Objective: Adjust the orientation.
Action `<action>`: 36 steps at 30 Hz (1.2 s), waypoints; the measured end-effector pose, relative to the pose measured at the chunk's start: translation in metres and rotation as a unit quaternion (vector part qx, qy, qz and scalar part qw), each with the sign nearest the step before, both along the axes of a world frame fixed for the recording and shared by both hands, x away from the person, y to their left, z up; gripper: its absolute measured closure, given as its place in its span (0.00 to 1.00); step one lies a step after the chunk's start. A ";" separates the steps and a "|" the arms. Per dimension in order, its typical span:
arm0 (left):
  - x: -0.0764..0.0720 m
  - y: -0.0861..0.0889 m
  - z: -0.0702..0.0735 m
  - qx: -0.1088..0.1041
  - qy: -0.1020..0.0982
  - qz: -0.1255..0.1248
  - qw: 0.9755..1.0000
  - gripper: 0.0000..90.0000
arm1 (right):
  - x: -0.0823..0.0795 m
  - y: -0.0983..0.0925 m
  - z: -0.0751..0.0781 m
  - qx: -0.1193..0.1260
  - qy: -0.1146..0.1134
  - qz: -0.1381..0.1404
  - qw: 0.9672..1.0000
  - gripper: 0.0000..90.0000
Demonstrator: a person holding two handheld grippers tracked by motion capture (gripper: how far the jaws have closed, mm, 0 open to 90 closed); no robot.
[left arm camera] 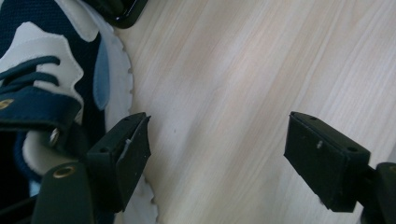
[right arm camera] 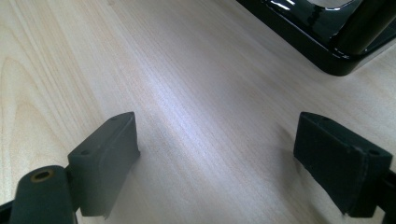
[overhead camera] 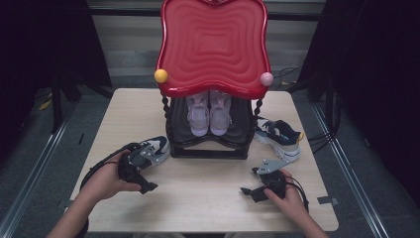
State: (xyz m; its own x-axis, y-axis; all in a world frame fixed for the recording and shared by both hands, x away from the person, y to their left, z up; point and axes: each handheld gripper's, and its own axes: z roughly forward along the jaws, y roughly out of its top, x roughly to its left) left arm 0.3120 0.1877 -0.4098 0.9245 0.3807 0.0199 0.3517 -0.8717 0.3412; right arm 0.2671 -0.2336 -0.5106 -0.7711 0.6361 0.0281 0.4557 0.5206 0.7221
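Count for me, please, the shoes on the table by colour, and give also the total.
Navy and white sneakers: 2, one by the left gripper and one to the right of the rack.
Pale pink shoes: 2, a pair side by side on the rack's lower shelf.
Total: 4 shoes.

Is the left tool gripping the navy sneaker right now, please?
No, the left tool stands open over bare table, with the navy sneaker beside one jaw.

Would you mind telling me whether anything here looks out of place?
Yes: the two navy sneakers are split up. One lies left of the rack, by the left gripper; its mate lies right. The pink pair sits neatly shelved.
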 end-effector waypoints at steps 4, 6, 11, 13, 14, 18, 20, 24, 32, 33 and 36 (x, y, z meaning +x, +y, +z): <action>0.004 0.008 0.007 0.010 -0.009 0.005 1.000 0.25 | 0.000 0.000 0.000 0.001 0.000 0.001 1.000 0.15; 0.005 0.010 0.009 0.010 -0.010 0.010 1.000 0.25 | 0.000 0.000 0.000 0.001 -0.001 0.001 1.000 0.15; 0.010 0.021 0.016 0.022 -0.022 0.020 0.999 0.25 | 0.000 0.000 0.000 0.001 0.000 0.001 1.000 0.15; 0.014 0.026 0.018 0.027 -0.027 0.026 0.999 0.25 | 0.000 0.000 0.000 0.001 0.000 0.001 1.000 0.15; 0.014 0.026 0.018 0.027 -0.027 0.026 0.999 0.25 | 0.000 0.000 0.000 0.001 0.000 0.001 1.000 0.15; 0.019 0.030 0.020 0.036 -0.029 0.031 0.998 0.25 | 0.000 0.000 0.000 0.001 0.000 0.001 1.000 0.15; 0.022 0.033 0.018 0.048 -0.027 0.031 0.998 0.26 | 0.000 0.000 0.000 0.001 0.000 0.001 1.000 0.15; 0.025 0.036 0.009 0.068 -0.023 0.031 0.997 0.30 | 0.000 0.000 0.000 0.001 0.000 0.001 1.000 0.15; 0.031 0.041 0.001 0.094 -0.010 0.029 0.995 0.44 | 0.000 0.000 0.000 0.001 0.000 0.001 1.000 0.15; 0.031 0.041 -0.001 0.095 -0.009 0.027 0.995 0.46 | 0.000 0.000 0.000 0.000 0.000 0.001 1.000 0.15; 0.032 0.041 -0.002 0.103 -0.011 0.018 0.994 0.49 | 0.000 0.000 0.000 0.001 -0.001 0.001 1.000 0.15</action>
State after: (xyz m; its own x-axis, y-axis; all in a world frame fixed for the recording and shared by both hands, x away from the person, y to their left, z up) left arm 0.3443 0.2284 -0.4116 0.9091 0.3984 0.1216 0.3774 -0.9113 0.1646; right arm 0.2673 -0.2336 -0.5108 -0.7728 0.6341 0.0276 0.4532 0.5208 0.7234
